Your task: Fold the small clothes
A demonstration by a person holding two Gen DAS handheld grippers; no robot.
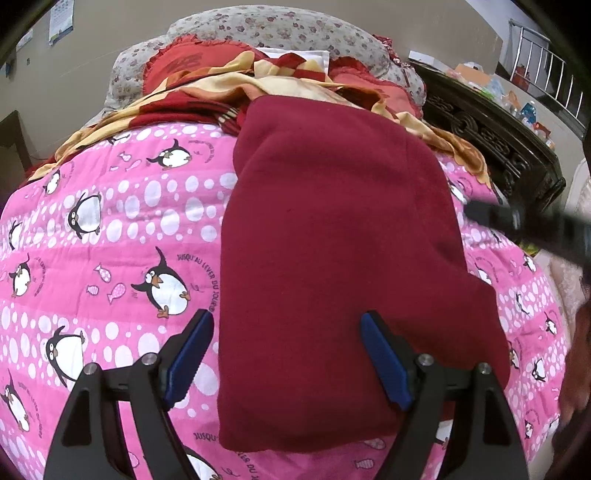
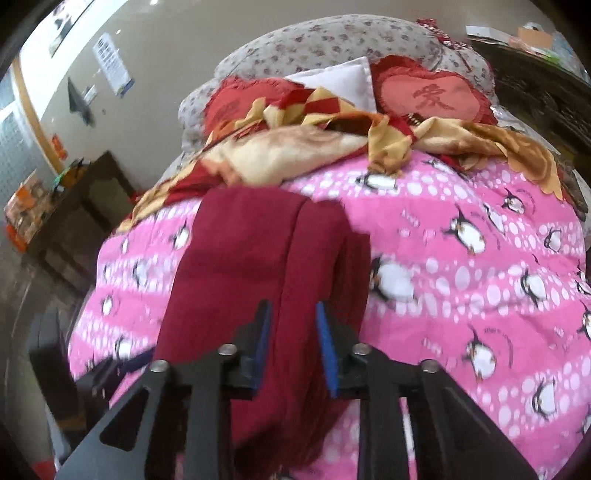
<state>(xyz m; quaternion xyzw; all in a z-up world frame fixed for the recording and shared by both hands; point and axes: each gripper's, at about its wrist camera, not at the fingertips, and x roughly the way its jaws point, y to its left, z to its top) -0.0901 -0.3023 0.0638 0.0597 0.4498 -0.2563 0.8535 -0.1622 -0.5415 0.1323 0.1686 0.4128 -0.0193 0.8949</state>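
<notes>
A dark red fleece garment (image 1: 332,258) lies folded flat on a pink penguin-print quilt (image 1: 110,229). My left gripper (image 1: 286,325) is open above the garment's near left edge, holding nothing. In the right wrist view the same garment (image 2: 258,258) runs lengthwise with a fold ridge, and its near end rises between the blue pads. My right gripper (image 2: 291,325) is partly closed around that raised cloth; the frames do not show whether the pads pinch it. The right gripper also shows blurred at the right edge of the left wrist view (image 1: 517,221).
A rumpled red-and-cream blanket (image 1: 229,85) and red heart cushions (image 2: 432,96) lie at the head of the bed, against a floral pillow (image 1: 277,29). A dark carved wooden bed frame (image 1: 491,136) runs along the right. A low dark table (image 2: 74,206) stands to the left.
</notes>
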